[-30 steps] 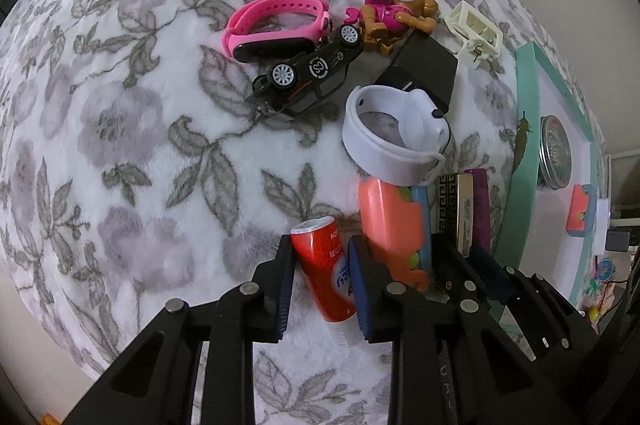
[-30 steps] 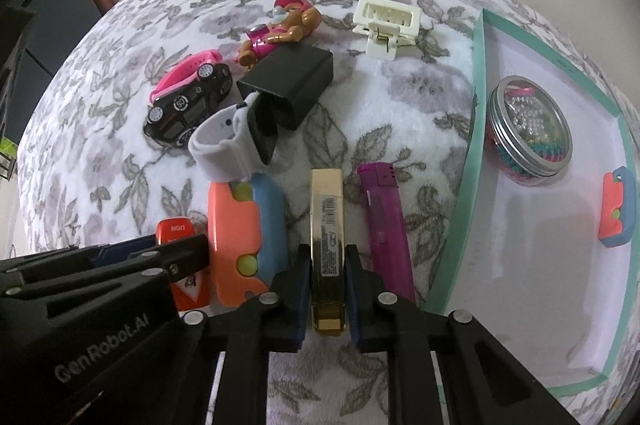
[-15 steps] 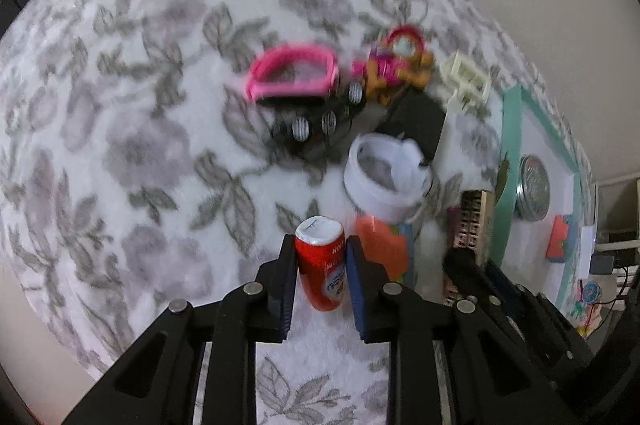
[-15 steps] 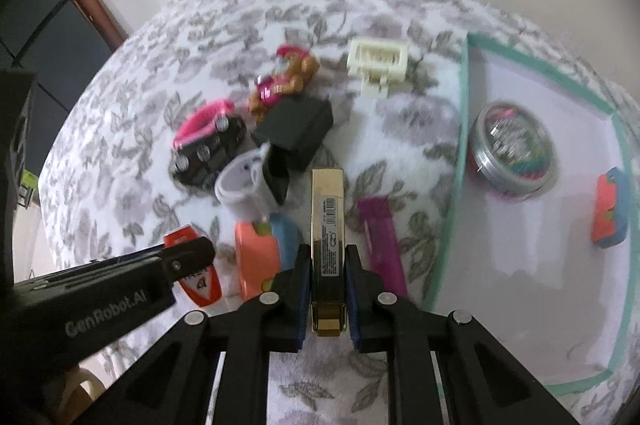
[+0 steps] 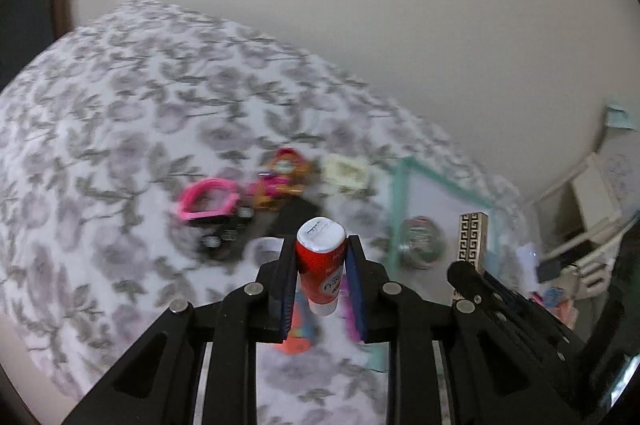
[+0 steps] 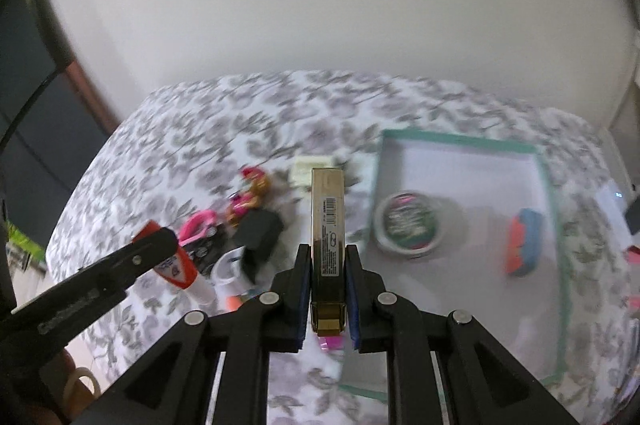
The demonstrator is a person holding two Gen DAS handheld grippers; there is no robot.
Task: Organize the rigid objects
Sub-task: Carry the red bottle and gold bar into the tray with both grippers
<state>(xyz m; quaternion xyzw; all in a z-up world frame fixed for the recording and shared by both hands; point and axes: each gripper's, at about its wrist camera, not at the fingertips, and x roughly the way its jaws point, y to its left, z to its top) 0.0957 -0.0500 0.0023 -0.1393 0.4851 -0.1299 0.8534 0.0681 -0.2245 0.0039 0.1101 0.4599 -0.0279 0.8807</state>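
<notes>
Red plastic fills the left gripper: its jaws are clamped on a small red tube, white cap pointing up and away from the camera, held clear above the flowered cloth. The right gripper is likewise closed on a long gold box, whose long axis runs straight out along the fingers, its far end aimed towards the back of the table. Both things are in the air, not resting on anything. The green-edged tray lies to the right of both grippers, and it already holds a round tin and an orange and blue block. The right hand is the nearer to it, so the box likely goes in first with a short swing rightward; the tube has farther to travel, across the heap of toys and a pink band left on the cloth.
</notes>
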